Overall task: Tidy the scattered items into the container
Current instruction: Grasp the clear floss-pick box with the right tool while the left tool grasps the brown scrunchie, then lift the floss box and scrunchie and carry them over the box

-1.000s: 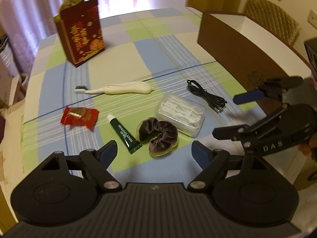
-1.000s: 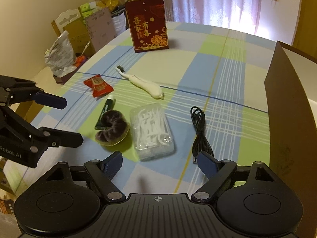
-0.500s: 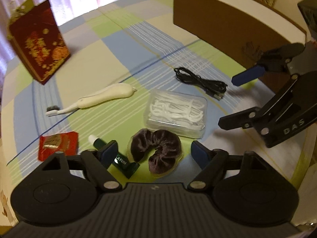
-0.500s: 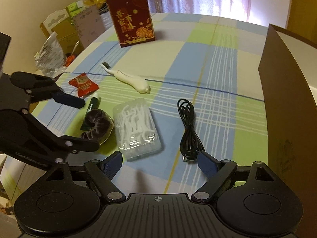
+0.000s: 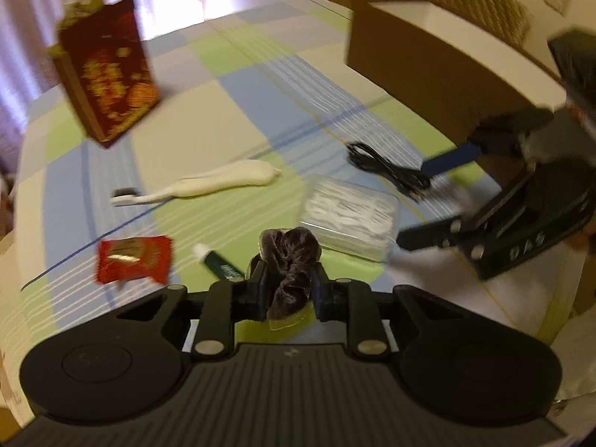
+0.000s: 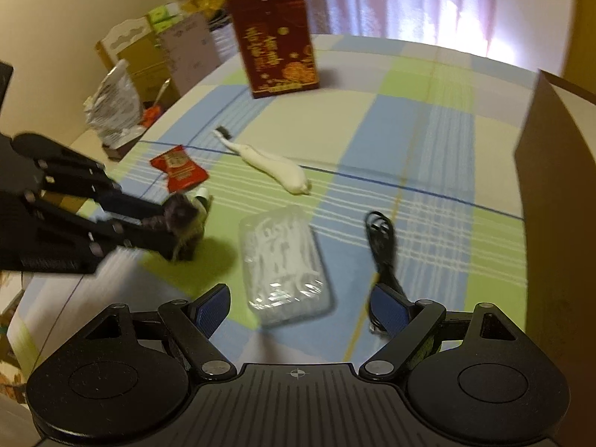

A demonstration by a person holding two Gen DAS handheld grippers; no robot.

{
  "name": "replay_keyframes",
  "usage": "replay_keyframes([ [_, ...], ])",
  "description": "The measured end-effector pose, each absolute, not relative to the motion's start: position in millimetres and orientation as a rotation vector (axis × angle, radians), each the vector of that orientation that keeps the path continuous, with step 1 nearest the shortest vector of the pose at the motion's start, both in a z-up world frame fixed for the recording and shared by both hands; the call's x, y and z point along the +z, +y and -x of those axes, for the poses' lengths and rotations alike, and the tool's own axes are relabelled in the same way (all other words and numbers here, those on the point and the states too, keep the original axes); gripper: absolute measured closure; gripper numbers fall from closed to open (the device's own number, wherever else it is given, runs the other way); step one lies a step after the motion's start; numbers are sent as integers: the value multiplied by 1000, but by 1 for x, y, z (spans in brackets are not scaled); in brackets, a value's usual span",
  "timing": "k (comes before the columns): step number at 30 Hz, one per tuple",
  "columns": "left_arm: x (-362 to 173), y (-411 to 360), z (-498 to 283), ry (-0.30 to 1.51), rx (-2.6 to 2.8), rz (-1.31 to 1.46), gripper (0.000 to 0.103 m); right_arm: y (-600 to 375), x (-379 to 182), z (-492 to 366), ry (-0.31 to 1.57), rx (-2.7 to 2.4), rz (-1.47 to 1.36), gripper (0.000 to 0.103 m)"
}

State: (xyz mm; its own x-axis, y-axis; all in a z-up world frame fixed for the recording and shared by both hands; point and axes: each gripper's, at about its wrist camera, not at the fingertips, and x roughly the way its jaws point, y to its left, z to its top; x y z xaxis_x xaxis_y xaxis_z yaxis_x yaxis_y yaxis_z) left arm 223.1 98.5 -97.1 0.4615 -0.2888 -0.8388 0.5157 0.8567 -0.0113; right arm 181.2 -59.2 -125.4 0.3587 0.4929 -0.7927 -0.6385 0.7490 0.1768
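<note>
At lower centre, the left gripper [image 5: 289, 286], open a moment ago, is now pinching the scrunchie [image 5: 291, 260]; the right gripper [image 6: 298, 307] is gaping empty over the floss box [image 6: 285, 264]; the first item is heading boxward.

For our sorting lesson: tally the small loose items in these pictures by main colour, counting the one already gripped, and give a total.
White: 2, the toothbrush and the floss pick box
Black: 1, the cable
Red: 1, the snack packet
Green: 1, the tube
Dark brown: 1, the scrunchie, gripped by the left gripper
Total: 6
</note>
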Motion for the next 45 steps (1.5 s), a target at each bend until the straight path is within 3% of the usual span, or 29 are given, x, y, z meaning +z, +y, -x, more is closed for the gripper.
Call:
replay_keyframes([
  [8,-88,120,-225,988,-403,-188,84,-30,-143,-190,936,787,272,14],
  [9,-89,120,-225,990,-397,-186,84,-28,-145,-191,936,788,279,16],
  [10,-89,121,-224,993,-388,-183,84,-26,-147,-192,943,792,282,30],
  [11,-90,121,-224,998,-380,-178,84,-24,-150,-194,949,790,284,34],
  [15,-93,124,-227,1013,-341,-150,84,-23,-158,-198,960,778,299,34],
  [16,-93,123,-228,1015,-334,-145,84,-23,-160,-198,963,778,303,44],
  [24,-91,114,-227,1021,-325,-138,84,-30,-152,-189,985,778,280,44],
  [45,-37,59,-211,922,-372,-113,84,-101,-53,-158,809,719,83,45],
])
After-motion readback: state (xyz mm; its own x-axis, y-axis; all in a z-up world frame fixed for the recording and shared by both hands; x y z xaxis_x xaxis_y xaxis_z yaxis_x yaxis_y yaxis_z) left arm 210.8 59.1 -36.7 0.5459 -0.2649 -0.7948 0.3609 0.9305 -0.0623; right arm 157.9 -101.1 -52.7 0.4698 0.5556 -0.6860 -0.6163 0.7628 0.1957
